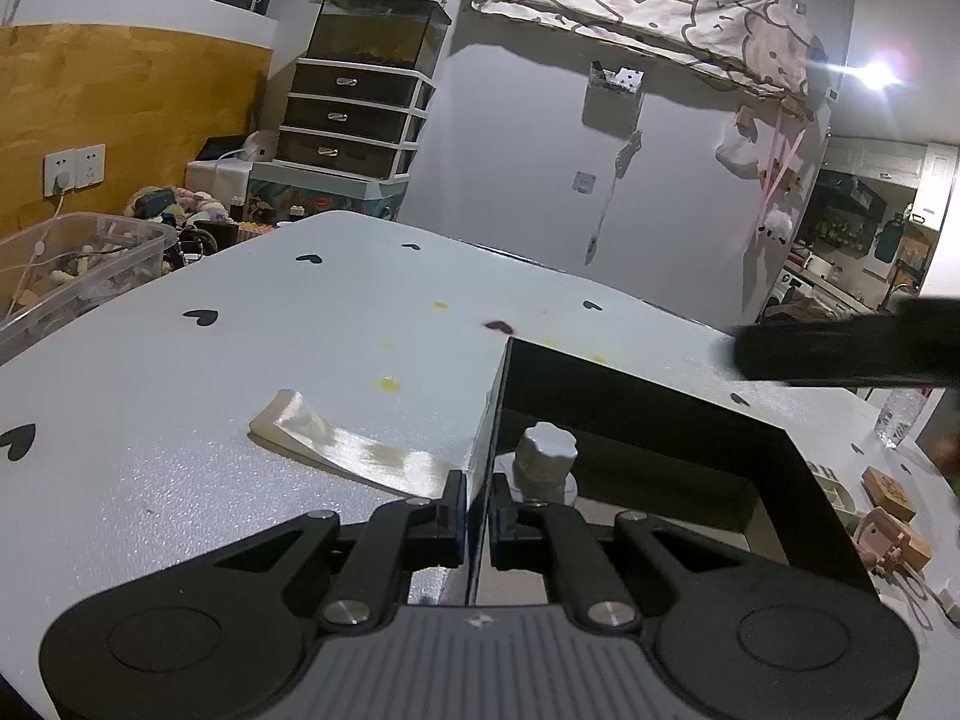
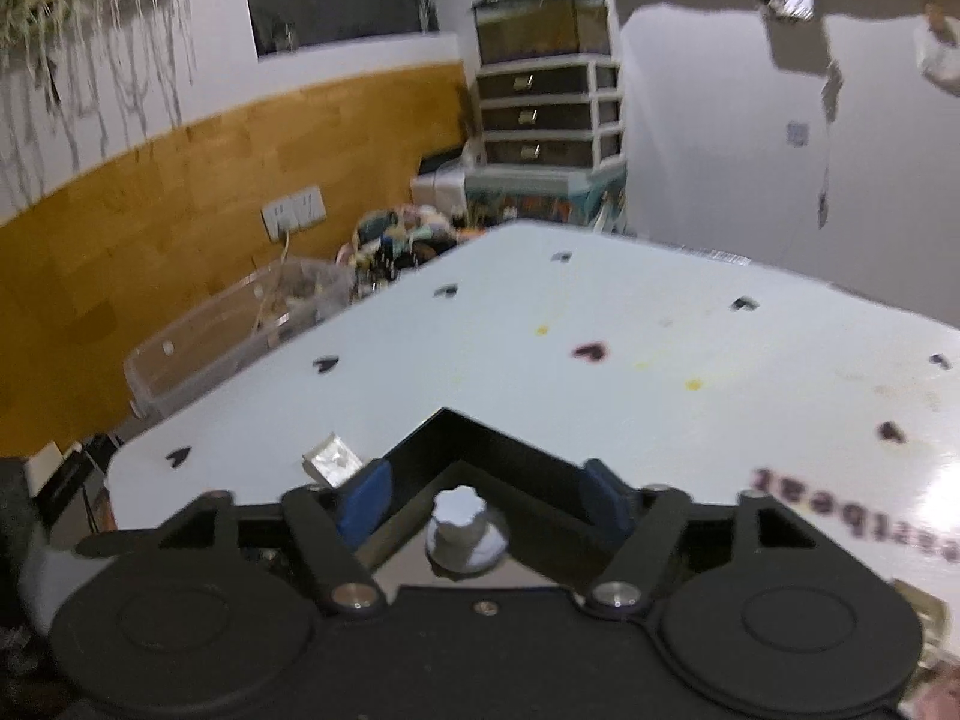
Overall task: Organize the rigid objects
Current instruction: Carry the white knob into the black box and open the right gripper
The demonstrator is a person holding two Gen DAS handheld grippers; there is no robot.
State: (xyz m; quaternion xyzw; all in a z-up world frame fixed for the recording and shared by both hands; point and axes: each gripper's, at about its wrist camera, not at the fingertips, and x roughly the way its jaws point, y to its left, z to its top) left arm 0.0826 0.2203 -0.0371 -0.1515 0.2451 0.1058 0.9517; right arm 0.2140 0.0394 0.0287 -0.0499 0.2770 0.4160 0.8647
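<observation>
Pinching the box wall: the left gripper (image 1: pixel 478 507) was closed narrow on the near wall of the black box (image 1: pixel 654 414), one finger outside and one inside, presumably to steady it for loading.
Box position: it sat open-topped on the white table (image 1: pixel 180 420), a corner pointing away in the right wrist view.
Inside the box: a grey knob-topped piece (image 1: pixel 546 459) stood upright on the floor, close to the gripped wall (already sorted, by the look of it).
Right gripper (image 2: pixel 483 489): it hovered over the box with fingers spread wide and nothing between them, the knob piece below the gap.
Outside the box: a pale flat strip (image 1: pixel 336 444) lay on the table just beside the left finger, likely awaiting its turn.
Far right: small wooden pieces (image 1: pixel 888 495) lay on the table, well apart from the box.
Blur: the right view was smeared, so contact there I could not judge.
</observation>
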